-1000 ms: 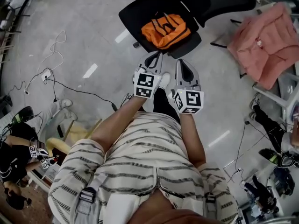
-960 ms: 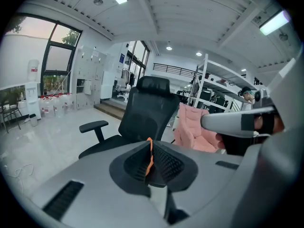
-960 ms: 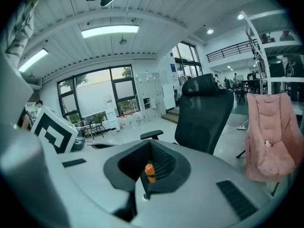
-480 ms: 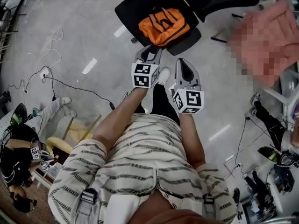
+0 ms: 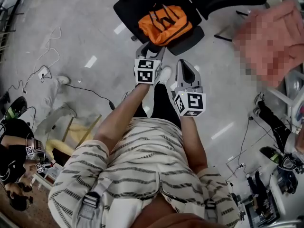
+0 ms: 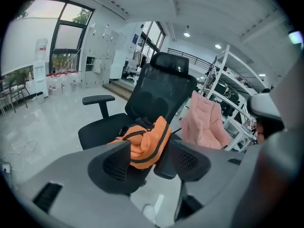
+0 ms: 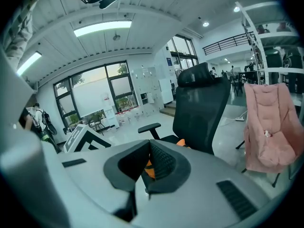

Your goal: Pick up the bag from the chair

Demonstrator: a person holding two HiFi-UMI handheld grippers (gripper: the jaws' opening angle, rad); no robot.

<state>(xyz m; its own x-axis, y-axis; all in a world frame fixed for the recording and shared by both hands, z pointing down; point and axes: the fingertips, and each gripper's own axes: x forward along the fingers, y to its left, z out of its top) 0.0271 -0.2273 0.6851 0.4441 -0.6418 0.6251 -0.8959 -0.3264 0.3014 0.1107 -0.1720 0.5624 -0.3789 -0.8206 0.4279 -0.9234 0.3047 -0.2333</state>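
Note:
An orange bag [image 5: 165, 24] with black straps lies on the seat of a black office chair [image 5: 130, 8]. My left gripper [image 5: 150, 49] hovers just short of the seat's front edge. Its jaws have just been opening and now stand open with nothing between them. In the left gripper view the bag [image 6: 145, 144] shows beyond that gripper [image 6: 146, 148], on the chair [image 6: 102, 127]. My right gripper [image 5: 185, 69] is held further back and to the right, shut and empty. The right gripper view has a sliver of the bag [image 7: 148, 169] behind its closed tips [image 7: 149, 141], in front of the chair [image 7: 199, 113].
A pink padded seat [image 6: 204, 122] [image 7: 268, 127] stands right of the chair, with metal racks [image 6: 228, 89] behind it. Cables [image 5: 47, 75] trail over the floor at left. A yellow stool [image 5: 71, 141] and another person [image 5: 14, 175] are at lower left.
The left gripper has moved down and forward to the chair's front edge, and its jaws have gone from shut to open. The right gripper has hardly shifted.

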